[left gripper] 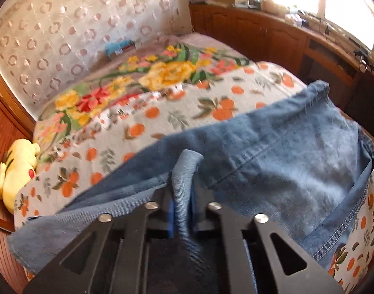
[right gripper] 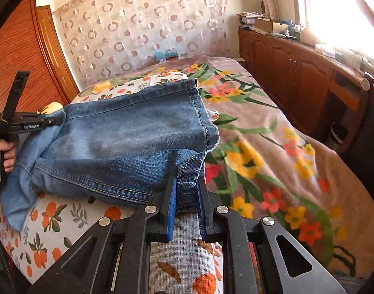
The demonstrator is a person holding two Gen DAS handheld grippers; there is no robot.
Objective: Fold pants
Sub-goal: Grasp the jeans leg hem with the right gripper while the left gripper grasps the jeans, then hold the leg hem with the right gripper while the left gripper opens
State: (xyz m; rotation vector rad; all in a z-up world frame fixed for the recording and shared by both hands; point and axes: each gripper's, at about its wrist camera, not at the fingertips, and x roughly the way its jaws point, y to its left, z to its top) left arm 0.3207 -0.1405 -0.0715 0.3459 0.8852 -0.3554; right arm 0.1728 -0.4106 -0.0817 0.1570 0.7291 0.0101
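The jeans [right gripper: 128, 142] lay folded on the bed [right gripper: 272, 147]. The right gripper [right gripper: 185, 196] had its fingers clamped on a hem corner. Only the right view showed the hand [right gripper: 4, 150] holding the left gripper [left gripper: 182, 196], itself pinching a denim fold.

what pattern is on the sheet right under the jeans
Oranges with green leaves on a pale sheet, clearest in the right wrist view.
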